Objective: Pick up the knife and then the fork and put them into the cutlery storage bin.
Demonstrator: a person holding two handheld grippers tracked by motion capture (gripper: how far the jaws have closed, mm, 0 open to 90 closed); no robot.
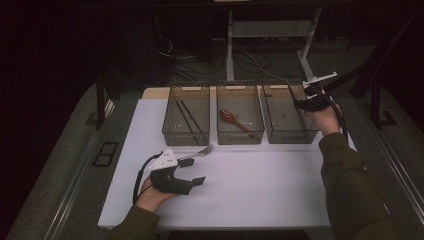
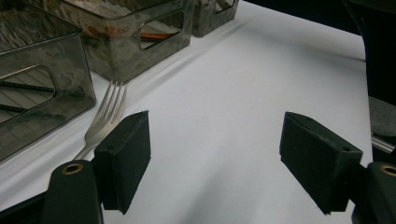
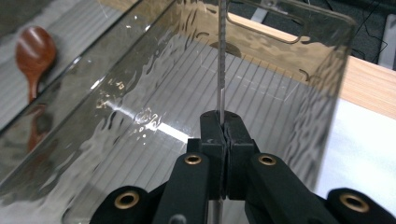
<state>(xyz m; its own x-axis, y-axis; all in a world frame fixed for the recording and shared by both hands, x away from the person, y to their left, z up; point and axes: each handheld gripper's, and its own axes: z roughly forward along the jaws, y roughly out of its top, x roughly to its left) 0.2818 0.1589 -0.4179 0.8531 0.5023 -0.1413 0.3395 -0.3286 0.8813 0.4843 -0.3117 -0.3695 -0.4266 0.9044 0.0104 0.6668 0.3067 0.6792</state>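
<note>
High view: the right gripper (image 1: 306,101) is hanging over the rightmost of three smoky plastic bins (image 1: 287,114), tipped down into it, presumably so that what it is carrying ends up with its own kind. The left gripper (image 1: 192,171) is resting low on the white table (image 1: 260,185), and the fork (image 1: 197,152) is lying just ahead of it, its tines pointing toward the bins. The middle bin (image 1: 240,114) is holding a wooden spoon (image 1: 231,117), and the left bin (image 1: 186,114) is holding dark chopsticks (image 1: 186,116), so each bin seems to be taking one sort of utensil.

Left gripper view: the jaws are standing wide apart with only bare table between them. The fork (image 2: 103,120) is lying beside the left-hand pad (image 2: 126,158), outside the gap, probably because the gripper is lining up for a pickup and is not yet around it.

Right gripper view: the pads are pressing together on a thin metal utensil (image 3: 222,56) that is rising straight up from between them. It is showing edge-on, so it is probably a table knife, though I cannot be certain. Gripping it near one end is letting the rest reach down toward the ribbed floor of the bin (image 3: 187,93) below the jaws. The spoon (image 3: 33,56) is showing through the wall, off to the gripper's left.
</note>
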